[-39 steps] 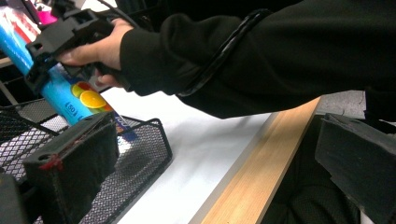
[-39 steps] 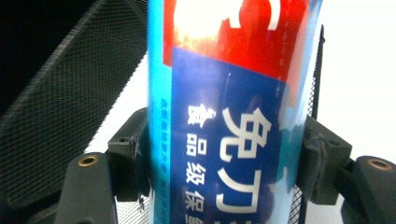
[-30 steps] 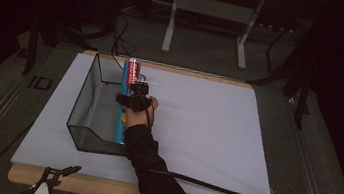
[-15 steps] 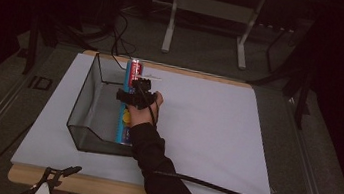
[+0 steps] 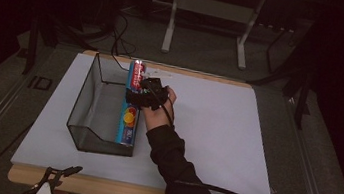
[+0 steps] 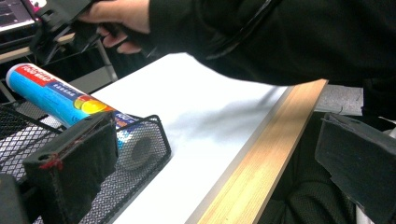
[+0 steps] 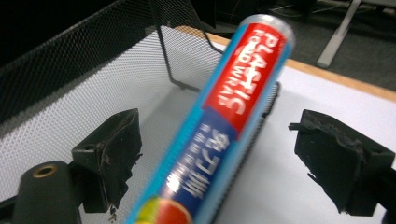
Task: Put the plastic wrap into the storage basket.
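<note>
Blue wrap roll (image 7: 219,126) between right tool (image 7: 233,154) jaws (untouched)

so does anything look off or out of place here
The plastic wrap roll isn't lying flat in the mesh tray: it rests along the tray's right edge, its far end propped on the rim and poking past it. The right tongs stand open around it, and their pads look frayed and torn.

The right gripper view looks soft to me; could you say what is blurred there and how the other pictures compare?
Right gripper view: the food wrap roll is smeared, lettering legible. Left gripper view: the sleeve is soft. High view: dim, dark surroundings, white table cover bright.
</note>
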`<state>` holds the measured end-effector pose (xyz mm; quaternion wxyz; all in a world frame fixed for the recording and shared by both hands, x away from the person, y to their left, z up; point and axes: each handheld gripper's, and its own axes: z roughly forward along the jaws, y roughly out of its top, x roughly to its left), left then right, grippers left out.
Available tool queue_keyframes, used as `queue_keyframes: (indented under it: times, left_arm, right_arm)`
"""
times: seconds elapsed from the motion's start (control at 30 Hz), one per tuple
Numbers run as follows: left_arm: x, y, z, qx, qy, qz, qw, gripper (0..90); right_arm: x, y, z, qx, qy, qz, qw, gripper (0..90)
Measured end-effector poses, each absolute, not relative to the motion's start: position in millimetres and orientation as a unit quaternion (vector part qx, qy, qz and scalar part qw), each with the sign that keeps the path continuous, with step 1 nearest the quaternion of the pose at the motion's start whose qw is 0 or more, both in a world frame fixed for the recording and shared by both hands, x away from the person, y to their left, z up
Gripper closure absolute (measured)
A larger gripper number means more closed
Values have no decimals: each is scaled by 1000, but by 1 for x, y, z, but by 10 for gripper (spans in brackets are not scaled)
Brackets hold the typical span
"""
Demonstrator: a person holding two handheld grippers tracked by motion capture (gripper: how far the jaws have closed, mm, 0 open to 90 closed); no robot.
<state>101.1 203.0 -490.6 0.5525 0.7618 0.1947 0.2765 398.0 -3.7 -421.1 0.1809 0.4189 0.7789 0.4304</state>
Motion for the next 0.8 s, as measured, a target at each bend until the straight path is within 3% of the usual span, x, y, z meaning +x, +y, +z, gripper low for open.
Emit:
queue_keyframes:
  times: [0.43,0.8]
  left_arm:
    - [102,202,-491,764,197,275,549,1]
    - [102,201,-492,766,197,276,547,1]
  right_arm:
    - [378,-55,-403,401,778,442,195,143]
    - [361,-106,-411,400,769,452,209,144]
